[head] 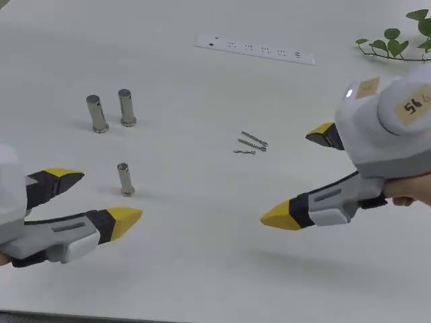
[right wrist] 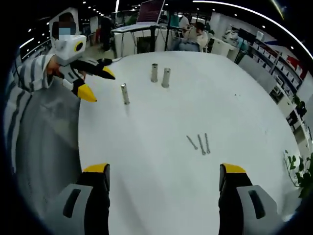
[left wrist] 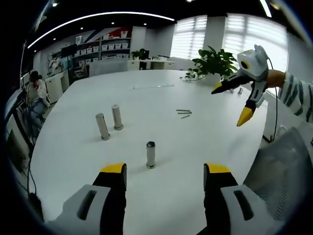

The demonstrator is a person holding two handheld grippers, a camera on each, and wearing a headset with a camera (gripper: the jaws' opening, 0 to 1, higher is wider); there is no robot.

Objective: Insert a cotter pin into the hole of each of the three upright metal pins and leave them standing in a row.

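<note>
Head view shows one pin (head: 97, 113) standing just beside a second pin (head: 126, 107), with a third pin (head: 125, 179) standing nearer and apart. The three cotter pins (head: 252, 143) lie flat together on the counter (head: 202, 269), well away from them. Nothing looks done yet, since no cotter pin is in a hole and the pins do not make a row, and the left gripper (head: 111, 195) and right gripper (head: 286, 177) are both spread wide and hold nothing.
</note>
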